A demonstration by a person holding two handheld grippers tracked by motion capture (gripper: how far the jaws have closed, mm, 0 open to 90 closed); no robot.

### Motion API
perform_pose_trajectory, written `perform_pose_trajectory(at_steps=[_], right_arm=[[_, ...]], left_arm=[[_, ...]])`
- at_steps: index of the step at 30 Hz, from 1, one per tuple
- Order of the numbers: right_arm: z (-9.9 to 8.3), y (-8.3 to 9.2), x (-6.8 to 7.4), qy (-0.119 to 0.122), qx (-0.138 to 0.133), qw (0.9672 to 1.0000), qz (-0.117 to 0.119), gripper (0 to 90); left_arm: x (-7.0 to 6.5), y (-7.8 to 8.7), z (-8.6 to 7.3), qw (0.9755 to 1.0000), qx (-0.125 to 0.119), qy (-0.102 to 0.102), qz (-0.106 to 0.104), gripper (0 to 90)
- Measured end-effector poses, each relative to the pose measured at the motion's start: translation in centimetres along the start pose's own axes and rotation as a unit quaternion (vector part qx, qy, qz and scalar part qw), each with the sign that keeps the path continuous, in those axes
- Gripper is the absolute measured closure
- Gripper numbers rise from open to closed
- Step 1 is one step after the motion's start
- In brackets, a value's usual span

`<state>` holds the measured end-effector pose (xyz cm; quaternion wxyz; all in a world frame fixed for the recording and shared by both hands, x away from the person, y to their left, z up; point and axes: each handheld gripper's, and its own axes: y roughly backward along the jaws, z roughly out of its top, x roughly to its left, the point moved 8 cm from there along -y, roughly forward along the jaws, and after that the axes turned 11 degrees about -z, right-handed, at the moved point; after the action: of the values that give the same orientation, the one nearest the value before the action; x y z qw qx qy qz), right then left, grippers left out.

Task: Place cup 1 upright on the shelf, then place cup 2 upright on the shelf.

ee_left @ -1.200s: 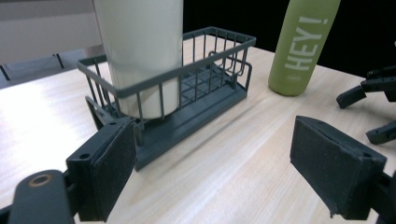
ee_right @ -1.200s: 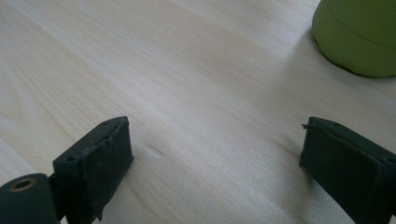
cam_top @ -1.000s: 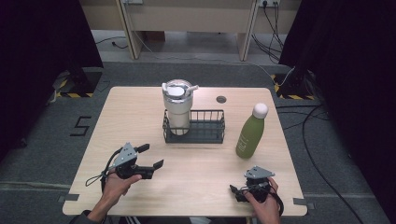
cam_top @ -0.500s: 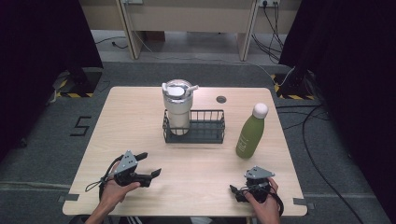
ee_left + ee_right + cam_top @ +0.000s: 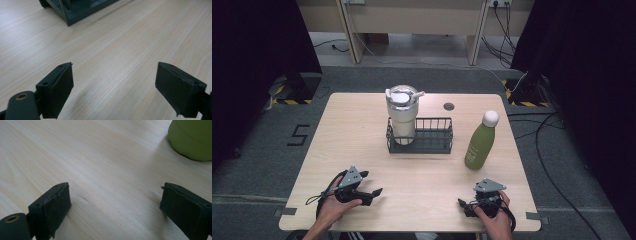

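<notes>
You have a table [image 5: 362,125] of pale matt wood with fine grain, a black wire basket [image 5: 432,142], a smooth matt green bottle [image 5: 479,147], and gripper pads [image 5: 62,87] of matt black rubber.

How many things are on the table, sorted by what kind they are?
Cups: 1, the white cup, standing in the basket.
Bottles: 1, the green bottle with a white cap.
Baskets: 1, the black wire basket.
Grippers: 2, the left gripper and the right gripper, both open and empty.
Total: 5 things.
</notes>
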<state>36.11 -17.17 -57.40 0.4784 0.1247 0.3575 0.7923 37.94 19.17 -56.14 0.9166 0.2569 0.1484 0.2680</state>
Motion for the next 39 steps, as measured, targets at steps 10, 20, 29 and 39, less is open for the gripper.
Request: perform_pose_trajectory(at_steps=[10,20,29,39], right_arm=[[0.0,0.0,0.0,0.000,0.000,1.0000,0.000,9.5],[0.0,0.0,0.0,0.000,0.000,1.0000,0.000,9.5],[0.0,0.0,0.0,0.000,0.000,1.0000,0.002,9.2],[0.1,0.2,0.0,0.002,-0.009,1.0000,0.001,15.5]], left_arm=[[0.0,-0.5,-1.3,0.9989,0.047,0.000,0.004,14.9],[-0.1,-0.6,-1.5,0.9982,0.060,0.005,-0.004,13.8],[-0.1,-0.6,-1.5,0.9982,0.060,0.005,-0.004,13.7],[-0.1,-0.6,-1.5,0.9982,0.060,0.005,-0.004,13.5]])
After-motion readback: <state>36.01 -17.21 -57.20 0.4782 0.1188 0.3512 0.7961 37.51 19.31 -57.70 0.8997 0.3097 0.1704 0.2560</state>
